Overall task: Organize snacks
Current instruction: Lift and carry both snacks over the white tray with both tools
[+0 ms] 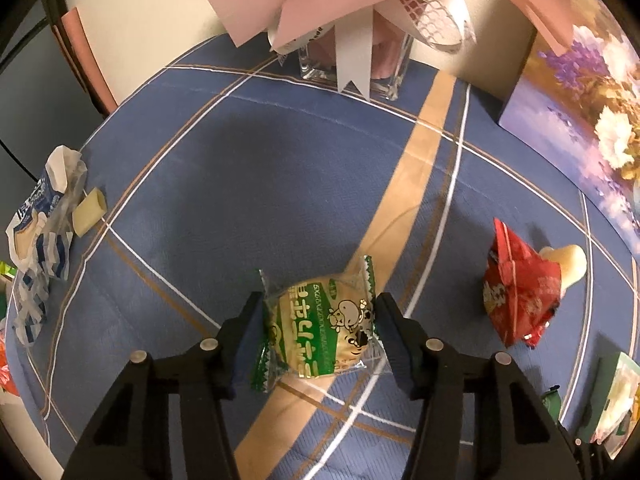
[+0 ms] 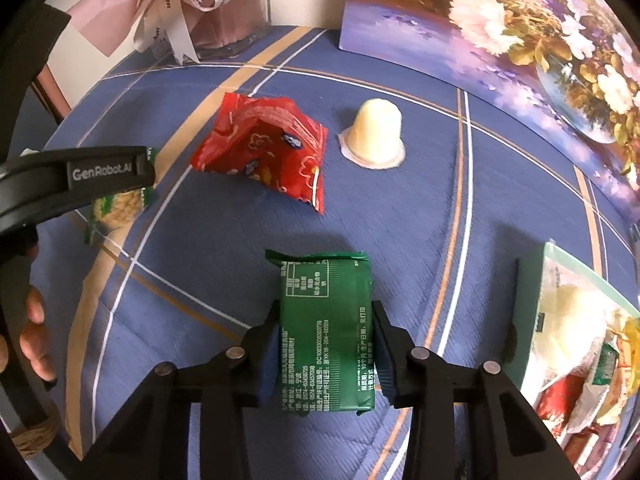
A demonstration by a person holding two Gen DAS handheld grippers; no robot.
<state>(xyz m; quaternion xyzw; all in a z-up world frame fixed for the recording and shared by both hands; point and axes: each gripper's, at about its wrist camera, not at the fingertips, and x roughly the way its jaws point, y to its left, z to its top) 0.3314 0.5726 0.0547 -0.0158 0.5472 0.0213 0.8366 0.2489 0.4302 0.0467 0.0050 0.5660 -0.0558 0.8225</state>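
Observation:
My left gripper is shut on a round biscuit in a clear green-printed wrapper, held just above the blue checked tablecloth. The same gripper and snack show at the left of the right wrist view. My right gripper is shut on a dark green rectangular snack pack. A red crumpled snack bag and a pale jelly cup lie beyond it; both also show in the left wrist view, the bag and the cup.
A green-sided box holding several snacks stands at the right, also seen in the left wrist view. Blue-white wrappers and a pale stick snack lie at the left. A glass vase with pink bouquet and a floral painting stand at the back.

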